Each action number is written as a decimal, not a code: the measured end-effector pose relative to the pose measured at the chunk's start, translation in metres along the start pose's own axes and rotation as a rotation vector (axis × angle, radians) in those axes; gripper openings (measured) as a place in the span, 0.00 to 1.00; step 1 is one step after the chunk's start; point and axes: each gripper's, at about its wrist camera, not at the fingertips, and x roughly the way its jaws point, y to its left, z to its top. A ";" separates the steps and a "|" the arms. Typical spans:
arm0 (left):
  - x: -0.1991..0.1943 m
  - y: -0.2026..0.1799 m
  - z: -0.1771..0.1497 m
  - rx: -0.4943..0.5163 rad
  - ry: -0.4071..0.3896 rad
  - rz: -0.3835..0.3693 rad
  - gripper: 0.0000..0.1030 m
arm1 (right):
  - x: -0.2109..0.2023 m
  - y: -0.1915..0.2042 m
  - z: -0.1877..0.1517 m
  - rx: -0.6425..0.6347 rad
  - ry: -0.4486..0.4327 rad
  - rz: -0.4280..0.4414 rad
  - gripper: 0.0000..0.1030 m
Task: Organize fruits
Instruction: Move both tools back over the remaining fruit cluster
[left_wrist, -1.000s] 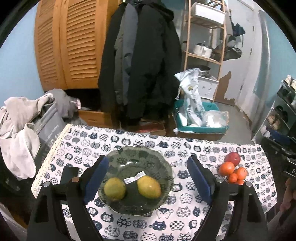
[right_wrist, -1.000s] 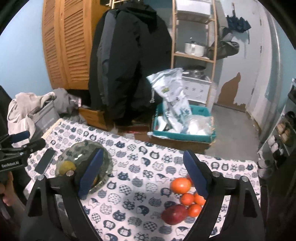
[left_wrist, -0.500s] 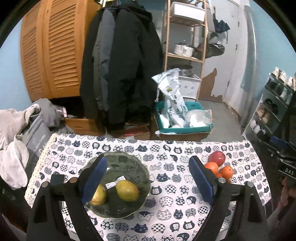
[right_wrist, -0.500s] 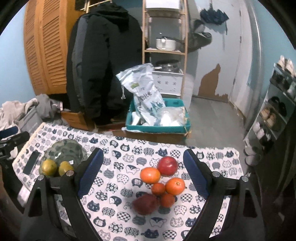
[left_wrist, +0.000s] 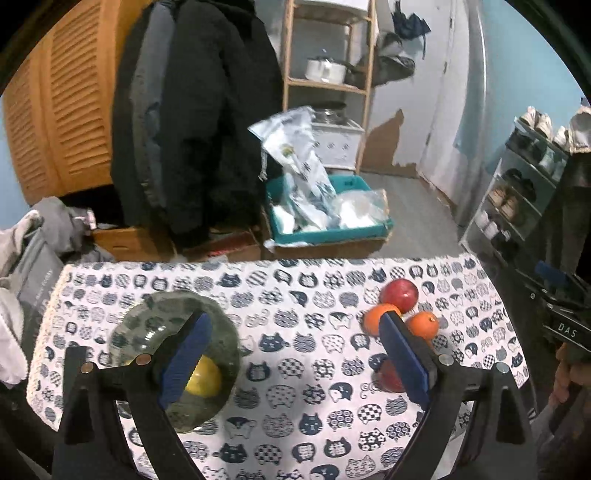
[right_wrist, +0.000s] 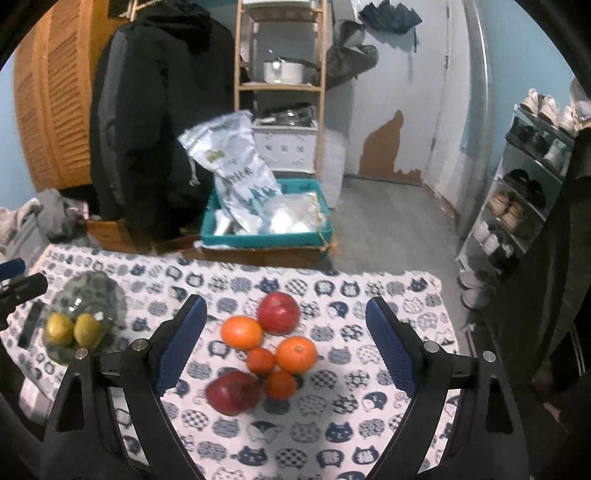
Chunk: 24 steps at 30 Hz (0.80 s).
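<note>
The right tool (right_wrist: 282, 334), jaws spread and empty, hovers directly above the loose cluster of red apples and oranges (right_wrist: 264, 349) on the cat-print cloth surface (right_wrist: 332, 435), nearer than the left tool (left_wrist: 295, 354), whose empty jaws have just been opening.

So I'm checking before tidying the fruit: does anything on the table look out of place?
Yes. Two yellow-green fruits sit in the glass bowl, but the apples and oranges lie loose in a heap on the tablecloth. Nothing looks spilled or damaged.

Both wrist views angled down, sharing cat-print tablecloth (left_wrist: 295, 332), fruit
</note>
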 end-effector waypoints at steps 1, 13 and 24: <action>0.006 -0.006 -0.001 0.008 0.018 -0.001 0.90 | 0.002 -0.003 -0.003 0.002 0.008 -0.006 0.85; 0.062 -0.052 -0.021 0.057 0.132 -0.076 0.90 | 0.036 -0.035 -0.033 0.032 0.146 -0.040 0.85; 0.120 -0.090 -0.049 0.110 0.248 -0.113 0.90 | 0.083 -0.048 -0.070 0.076 0.303 -0.033 0.85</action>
